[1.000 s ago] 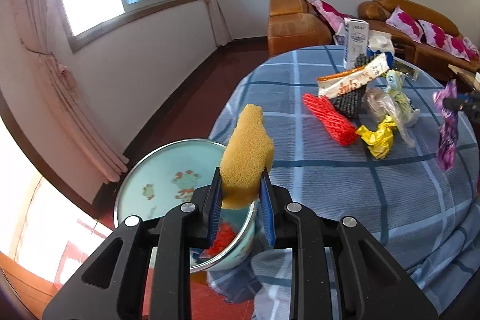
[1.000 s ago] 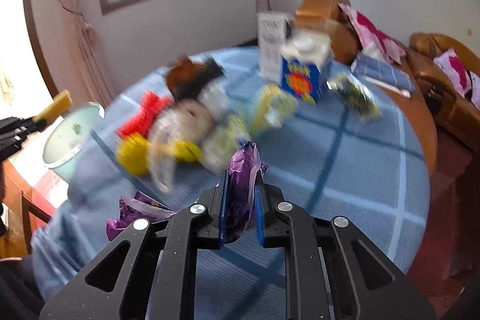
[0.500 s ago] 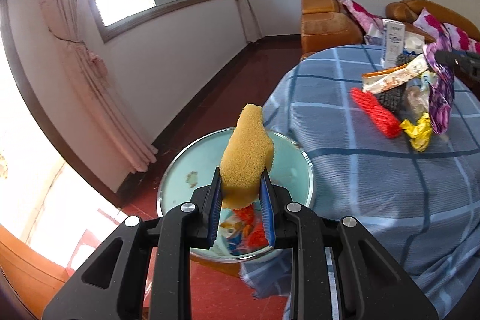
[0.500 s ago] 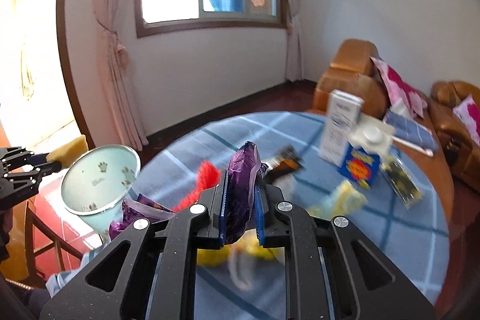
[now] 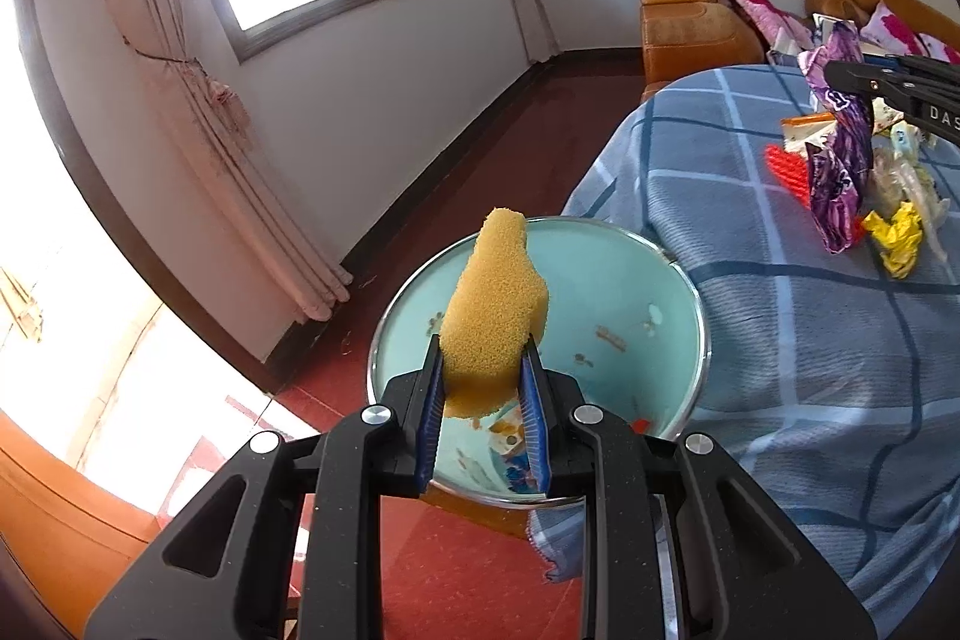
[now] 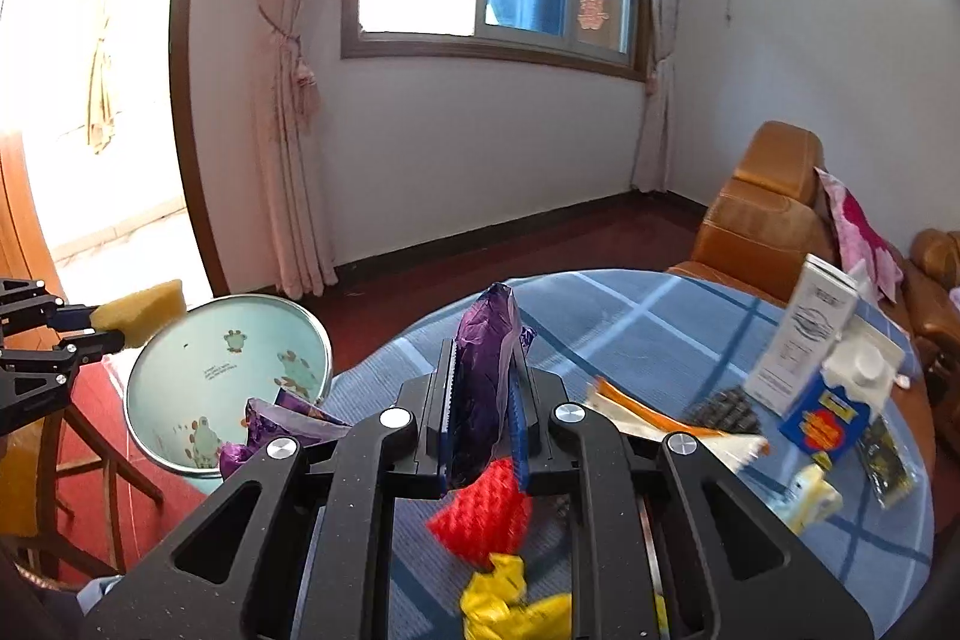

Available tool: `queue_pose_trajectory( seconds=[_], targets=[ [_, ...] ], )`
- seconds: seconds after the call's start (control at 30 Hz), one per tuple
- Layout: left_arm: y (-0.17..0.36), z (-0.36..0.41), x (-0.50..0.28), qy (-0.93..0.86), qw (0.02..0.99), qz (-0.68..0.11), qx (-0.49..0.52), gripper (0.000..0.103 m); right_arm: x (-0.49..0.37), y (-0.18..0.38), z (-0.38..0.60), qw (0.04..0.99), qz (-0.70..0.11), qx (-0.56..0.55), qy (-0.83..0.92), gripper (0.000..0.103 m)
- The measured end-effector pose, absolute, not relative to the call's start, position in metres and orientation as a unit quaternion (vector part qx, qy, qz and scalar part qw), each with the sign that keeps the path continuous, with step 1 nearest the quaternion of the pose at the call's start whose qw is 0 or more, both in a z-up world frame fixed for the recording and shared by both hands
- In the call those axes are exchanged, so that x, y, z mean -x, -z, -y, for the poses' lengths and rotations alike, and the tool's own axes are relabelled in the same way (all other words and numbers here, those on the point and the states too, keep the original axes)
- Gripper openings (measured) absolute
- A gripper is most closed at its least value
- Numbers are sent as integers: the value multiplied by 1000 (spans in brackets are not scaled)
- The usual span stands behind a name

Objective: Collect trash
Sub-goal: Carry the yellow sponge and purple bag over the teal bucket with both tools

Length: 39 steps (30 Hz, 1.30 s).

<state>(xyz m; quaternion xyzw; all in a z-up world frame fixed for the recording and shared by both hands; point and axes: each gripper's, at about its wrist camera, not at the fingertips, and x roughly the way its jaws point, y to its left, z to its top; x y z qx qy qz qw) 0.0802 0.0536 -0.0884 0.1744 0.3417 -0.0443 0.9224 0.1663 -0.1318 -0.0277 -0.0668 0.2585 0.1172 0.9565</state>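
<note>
We see left gripper [image 5: 483, 403] fingers clamping yellow sponge [image 5: 495, 304] over pale green bin [image 5: 672, 280], frame centre; right gripper [image 6: 483, 415] fingers pinching purple wrapper [image 6: 483, 370] above tabletop [image 6: 630, 322].

A porous yellow sponge chunk [image 5: 495, 307] stands upright over the round pale-green metal bin [image 5: 630, 292] beside the table, while a crumpled purple foil wrapper [image 6: 483, 382] hangs above the checked blue tablecloth [image 6: 636, 322].

Porous yellow sponge [image 5: 495, 304], crinkly glossy purple wrapper [image 6: 480, 376], checked cloth tablecloth [image 5: 780, 340].
</note>
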Motion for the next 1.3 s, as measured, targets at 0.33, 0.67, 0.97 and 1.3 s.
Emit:
queue_pose_trajectory(
  seconds=[0.33,0.67,0.97,1.3],
  targets=[
    [96,-72,-92,-1,916,-356,-184,23,-188,39,104,952,-261,79,-139,15],
    [101,-83,-95,-14,914,-361,-186,23,-203,46,88,949,-263,86,-148,15],
    [102,-85,-98,-20,913,-363,-186,24,-213,48,72,946,-268,93,-155,15],
    [102,-86,-98,-21,914,-362,-183,24,-215,50,64,944,-271,96,-160,16]
  ],
)
